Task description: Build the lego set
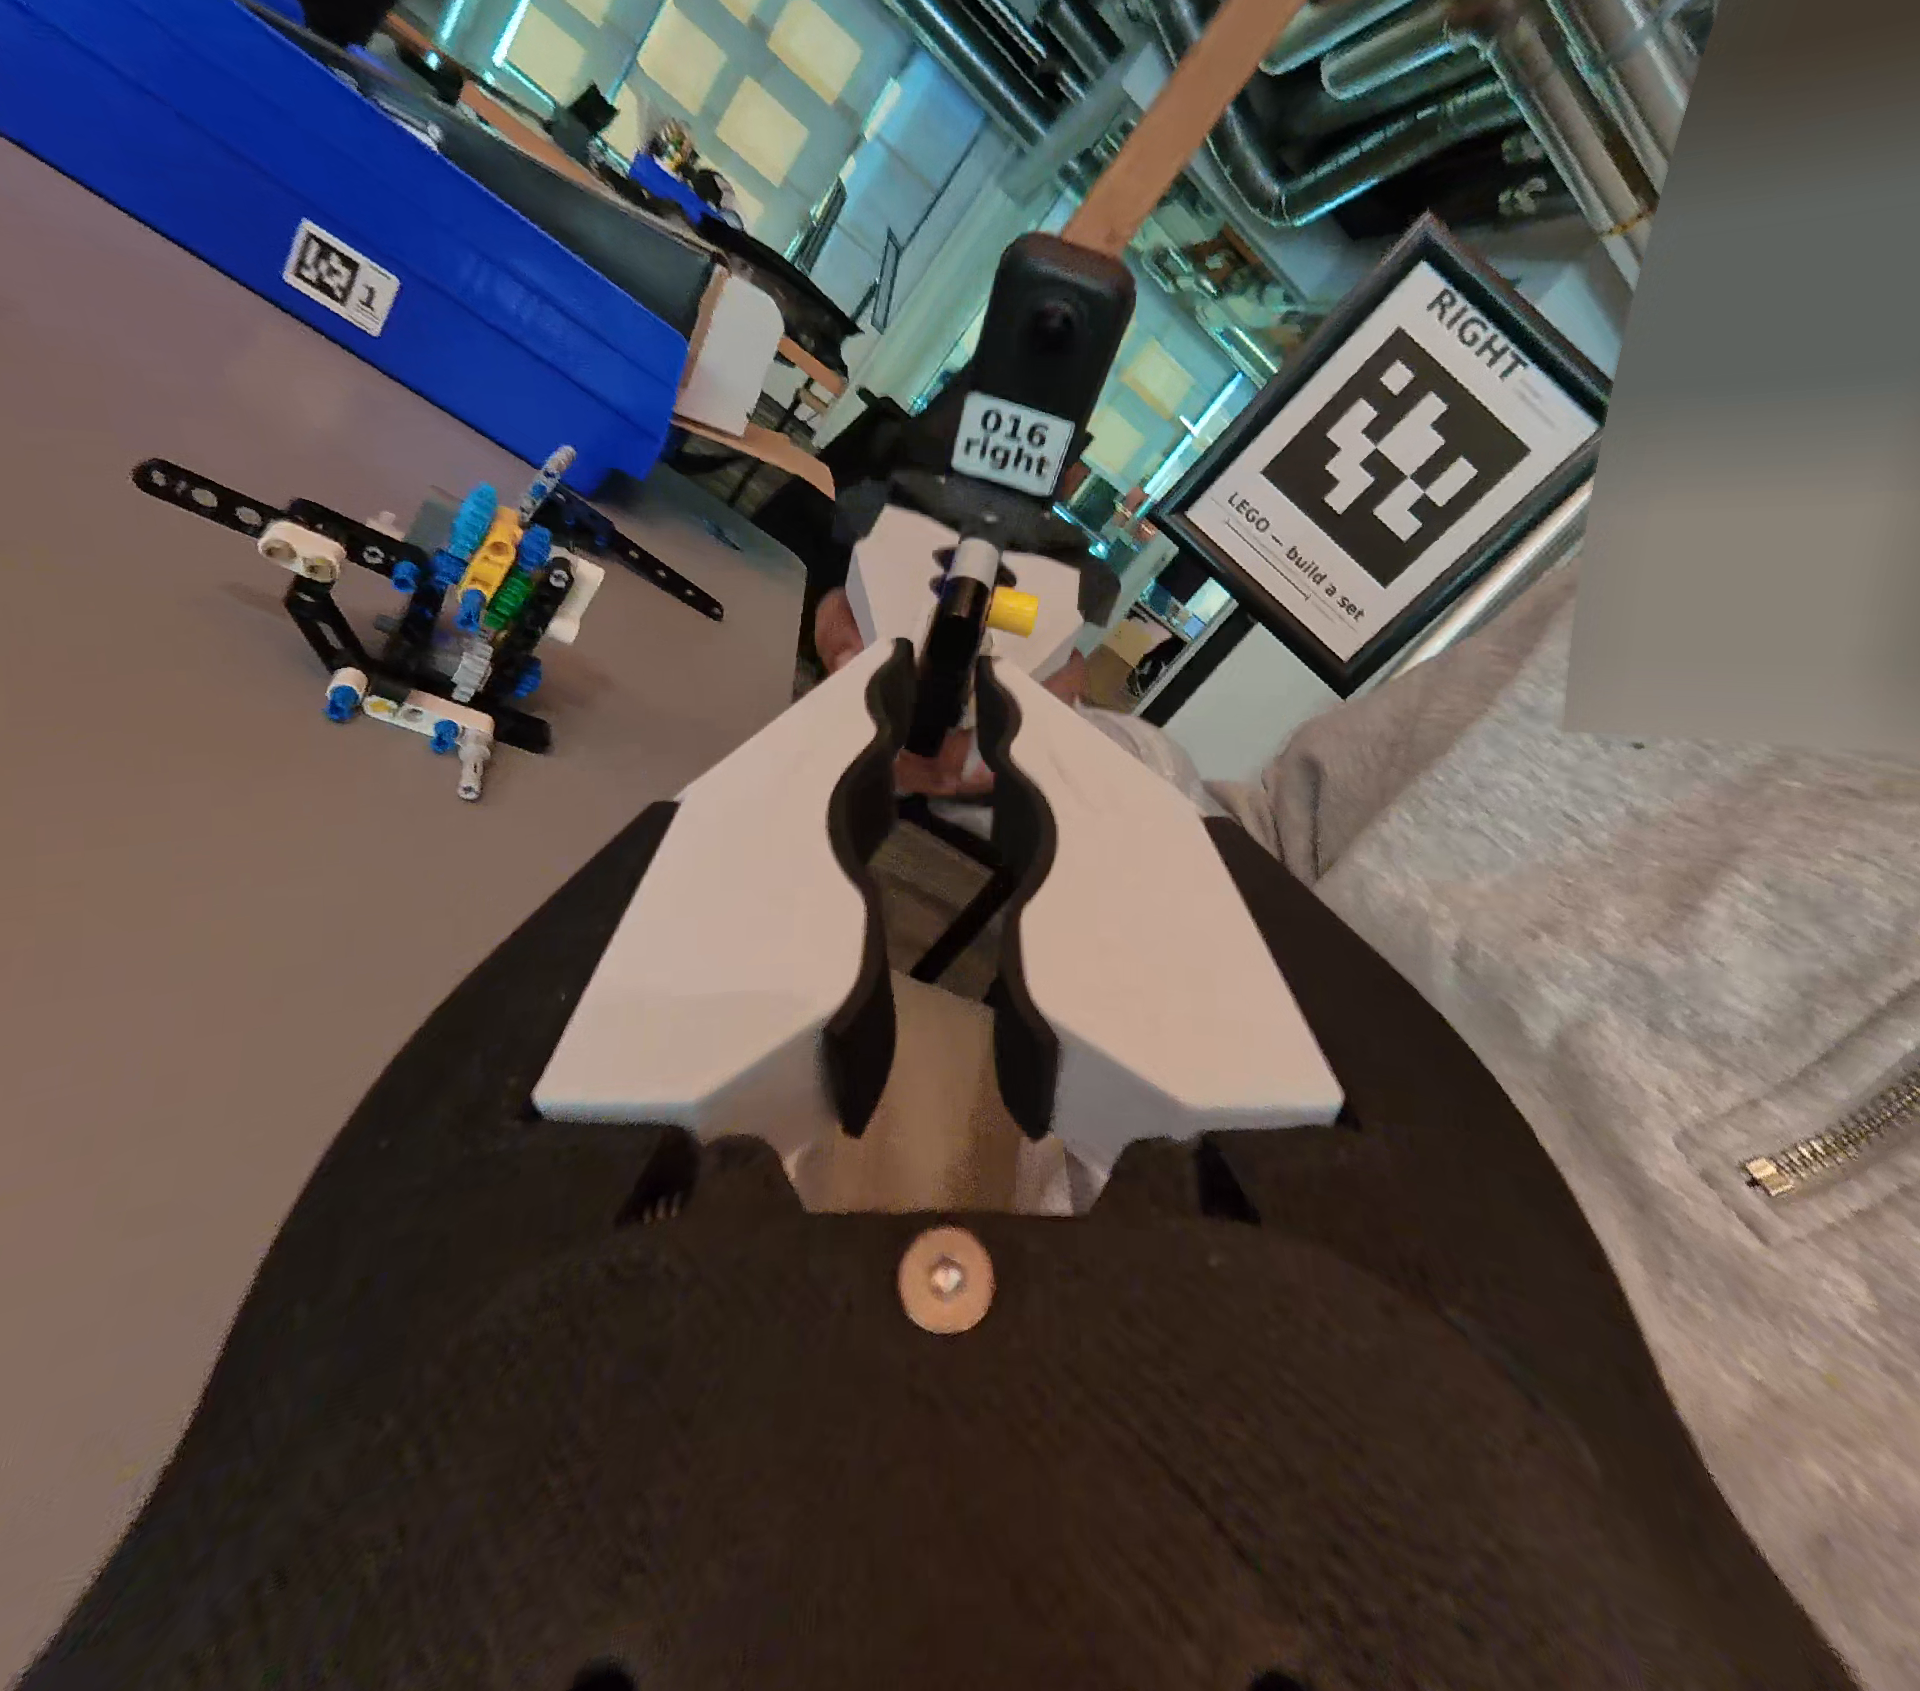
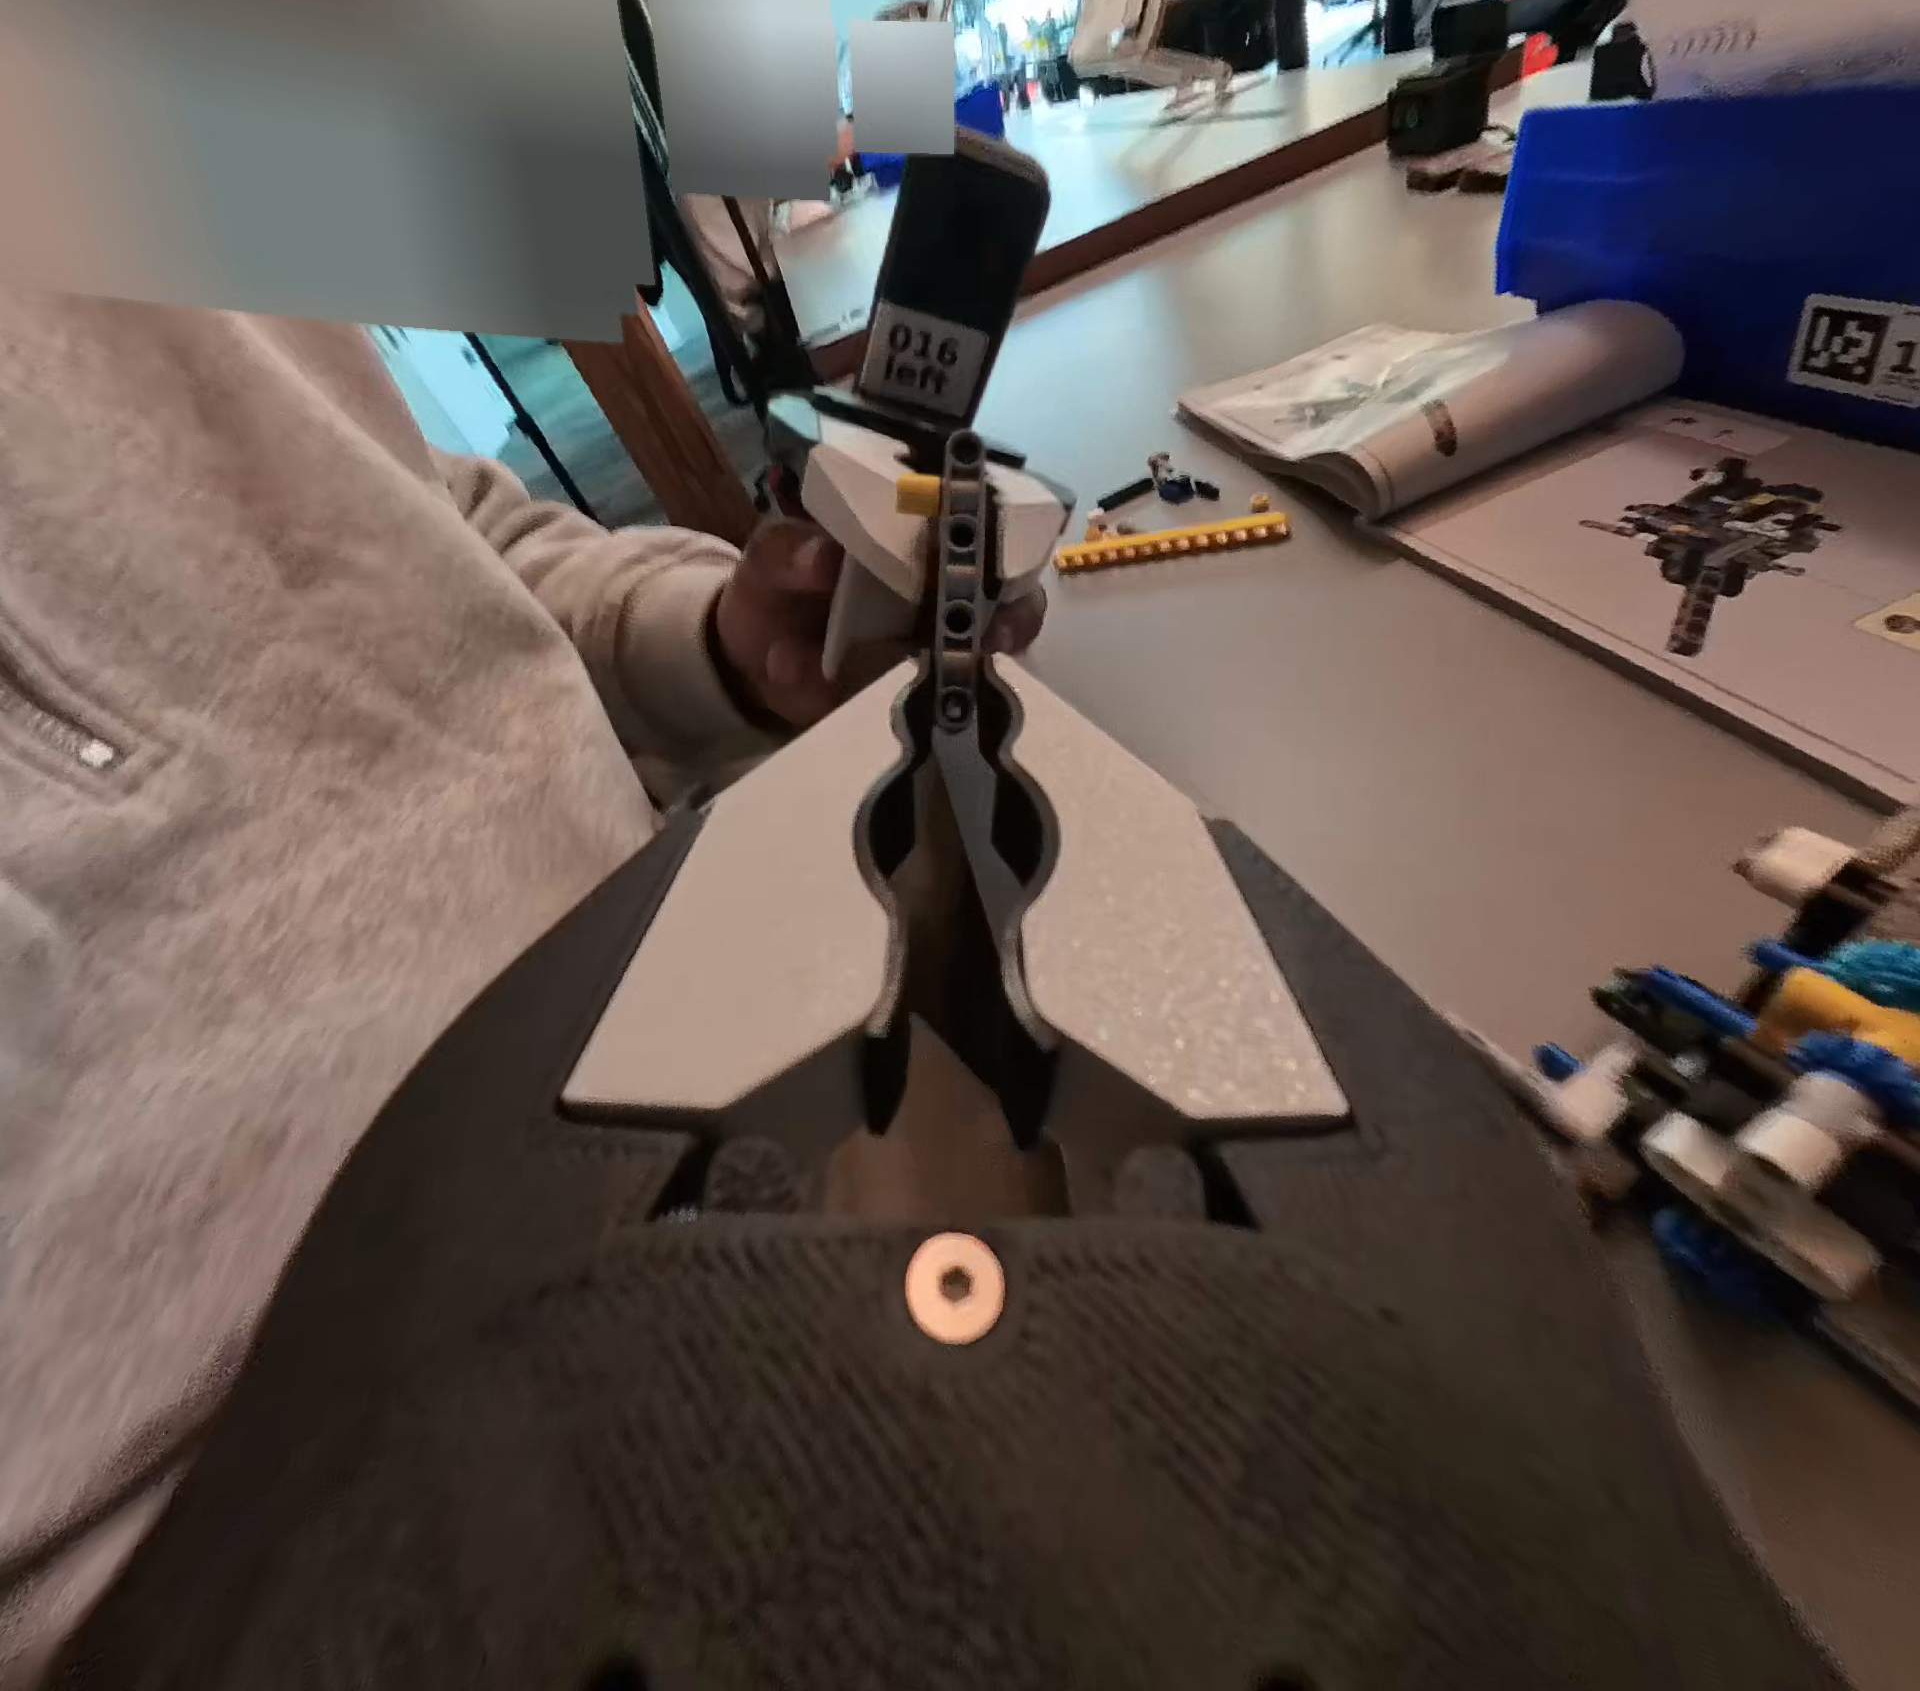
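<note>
Grey holed beam [image 2: 958, 602] w/ a yellow pin [image 2: 914, 495] near its top is held up in the air between both tools, above the counter [image 2: 1403, 768]. Right gripper [image 2: 951, 711] is clamped on its lower end; left gripper [image 1: 940, 706] is closed on a dark piece, prob. the same part edge-on. Light, stiff plastic, slick, likely to twist, so grip the flat faces near the holes. Half-built model [image 1: 436, 602] sits on the counter, well apart.

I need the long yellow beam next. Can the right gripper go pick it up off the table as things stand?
Probably not yet: the right gripper is shut on a grey beam. The yellow beam itself lies in the open on the table.
</note>
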`<state>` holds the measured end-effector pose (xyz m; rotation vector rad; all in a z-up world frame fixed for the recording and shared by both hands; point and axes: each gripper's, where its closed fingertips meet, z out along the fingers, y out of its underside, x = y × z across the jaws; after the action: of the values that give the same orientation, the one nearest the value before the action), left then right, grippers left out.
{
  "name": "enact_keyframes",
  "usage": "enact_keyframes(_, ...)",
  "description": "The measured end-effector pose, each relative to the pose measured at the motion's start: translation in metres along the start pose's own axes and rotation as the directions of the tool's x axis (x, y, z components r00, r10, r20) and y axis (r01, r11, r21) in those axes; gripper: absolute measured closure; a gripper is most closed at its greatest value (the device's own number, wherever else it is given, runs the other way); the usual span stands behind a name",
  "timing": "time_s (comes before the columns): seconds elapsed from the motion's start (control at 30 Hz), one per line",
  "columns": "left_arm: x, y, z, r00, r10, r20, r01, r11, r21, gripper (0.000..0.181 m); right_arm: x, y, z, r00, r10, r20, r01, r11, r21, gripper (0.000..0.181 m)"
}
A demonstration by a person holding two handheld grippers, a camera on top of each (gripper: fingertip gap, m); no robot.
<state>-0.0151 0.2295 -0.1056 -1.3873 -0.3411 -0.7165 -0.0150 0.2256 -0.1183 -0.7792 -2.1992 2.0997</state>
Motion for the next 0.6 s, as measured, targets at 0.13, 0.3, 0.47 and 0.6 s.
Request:
enact_keyframes(0.13, 0.0, 0.003, 0.001, 1.0, 0.009, -0.005, -0.01, 0.999, -0.033, 0.156, 0.001, 0.012, -0.023, 0.998, -0.062, -0.009, 0.06, 0.989, -0.134, 0.175)
enact_keyframes(0.3, -0.001, 0.032, 0.01, 0.996, 0.087, 0.002, -0.085, 0.973, -0.215, 0.172, -0.001, 0.051, -0.026, 0.993, -0.115, 0.006, 0.11, 0.931, -0.349, 0.175)
enact_keyframes(0.47, 0.001, 0.043, 0.016, 0.994, 0.11, -0.006, -0.108, 0.958, -0.264, 0.181, 0.0, 0.055, -0.027, 0.993, -0.118, 0.005, 0.112, 0.93, -0.349, 0.175)
enact_keyframes(0.6, -0.002, 0.041, 0.015, 0.996, 0.087, -0.003, -0.085, 0.963, -0.257, 0.162, -0.002, 0.053, -0.033, 0.992, -0.124, 0.015, 0.122, 0.934, -0.337, 0.175)
